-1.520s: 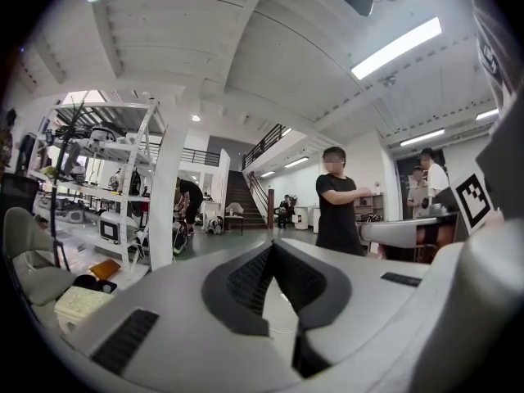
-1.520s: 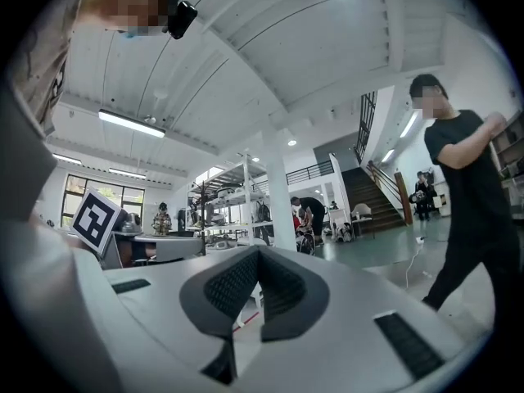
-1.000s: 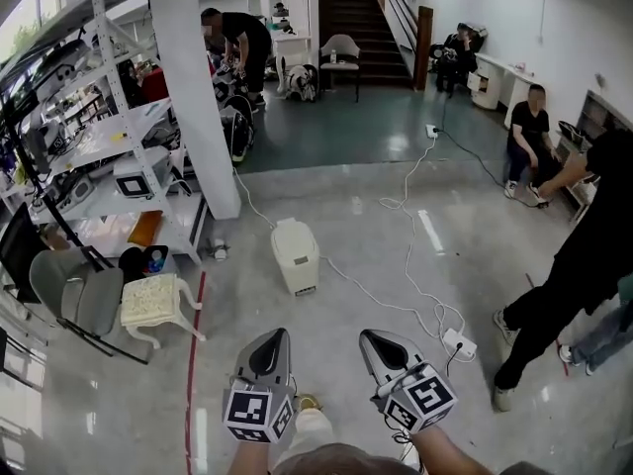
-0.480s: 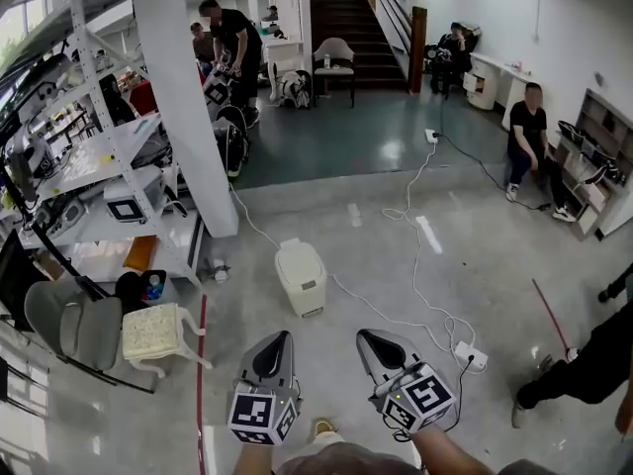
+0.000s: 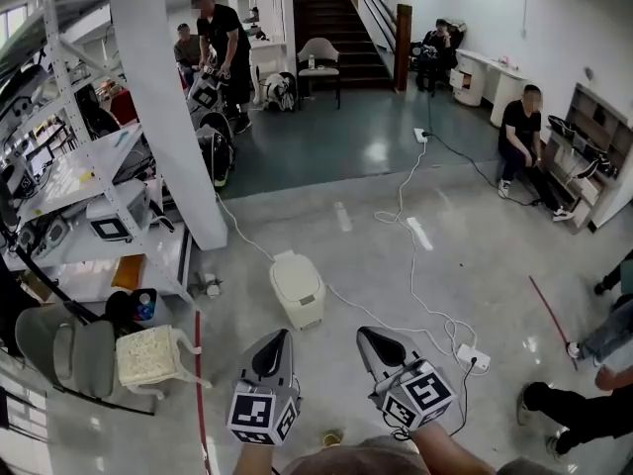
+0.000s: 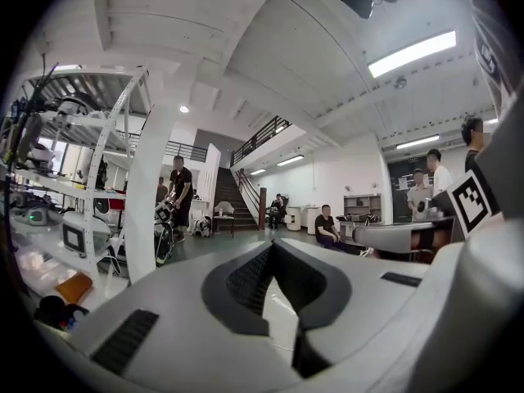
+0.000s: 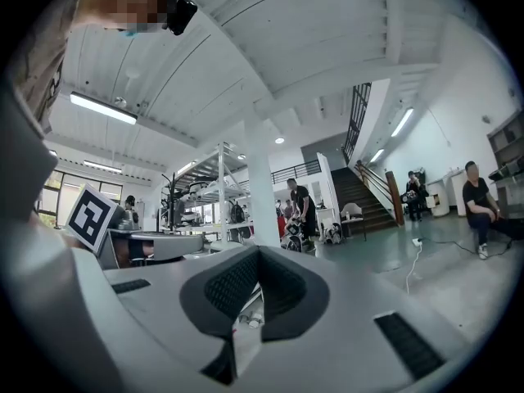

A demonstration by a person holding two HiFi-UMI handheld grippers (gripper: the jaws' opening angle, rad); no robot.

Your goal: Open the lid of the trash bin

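Trash bin [image 5: 297, 287] stands at twelve o'clock with its lid down, well apart from the left gripper [image 5: 276, 338] and right gripper [image 5: 370, 337], both closed on nothing, so the opening is not yet begun.

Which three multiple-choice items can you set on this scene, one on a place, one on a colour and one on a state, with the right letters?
1. Where does the trash bin stand?
A. on a sofa
B. on the floor ahead of both grippers
C. in a sink

2. What colour is the bin?
A. red
B. black
C. cream-white

3. How is its lid?
A. shut
B. raised upright
C. lying beside the bin

Answers:
1 B: the head view shows it on the grey floor, beyond the left gripper and the right gripper.
2 C: body and lid are both pale cream.
3 A: the lid lies flat on the body.
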